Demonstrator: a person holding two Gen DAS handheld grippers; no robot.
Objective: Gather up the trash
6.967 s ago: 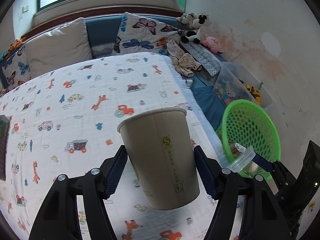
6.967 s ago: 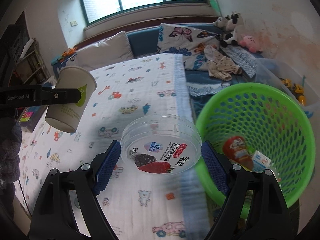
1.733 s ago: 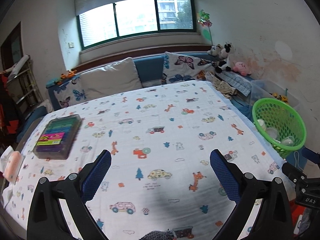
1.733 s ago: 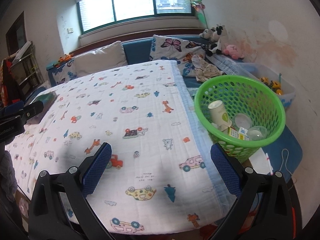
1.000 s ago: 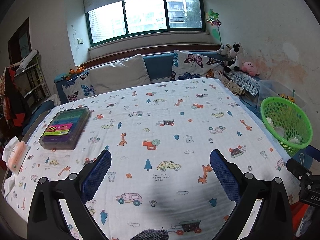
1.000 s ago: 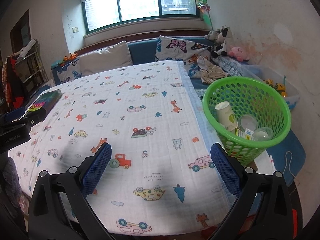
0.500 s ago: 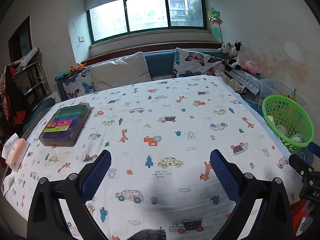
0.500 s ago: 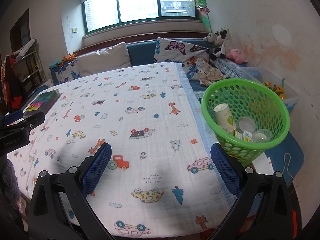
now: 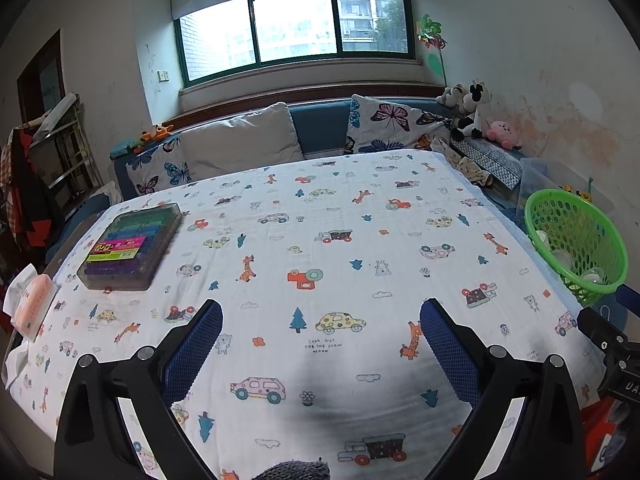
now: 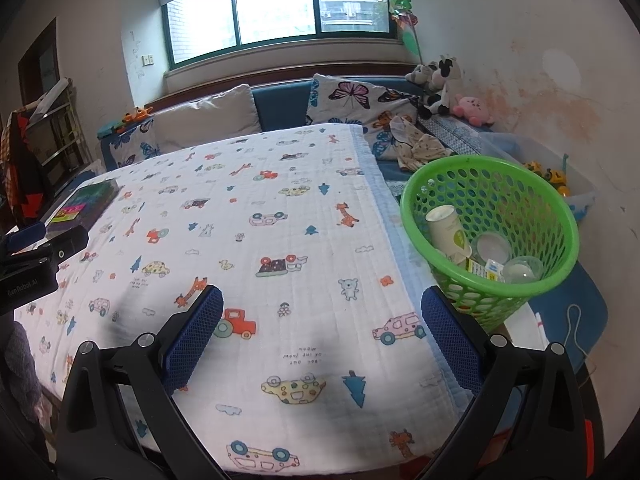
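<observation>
A green mesh basket [image 10: 532, 284] stands off the table's right edge. It holds a paper cup [image 10: 446, 228], a clear plastic lid [image 10: 491, 249], a small carton [image 10: 482, 267] and other trash. The basket also shows at the right of the left wrist view [image 9: 600, 286]. My left gripper [image 9: 320, 344] is open and empty above the near part of the table [image 9: 340, 208], which has a cartoon-print cloth. My right gripper [image 10: 320, 332] is open and empty above the table's near right corner, left of the basket.
A box of coloured pens [image 9: 130, 246] lies at the table's left side, with a pink tissue pack [image 9: 32, 306] near the left edge. Pillows [image 9: 240, 146] line a blue sofa behind the table. Soft toys [image 9: 476, 112] and a clear toy bin [image 10: 560, 184] sit by the right wall.
Since 7 s ago the cup and the lid have left my grippers and lie in the basket. Over the last second both grippers stay open and have barely shifted.
</observation>
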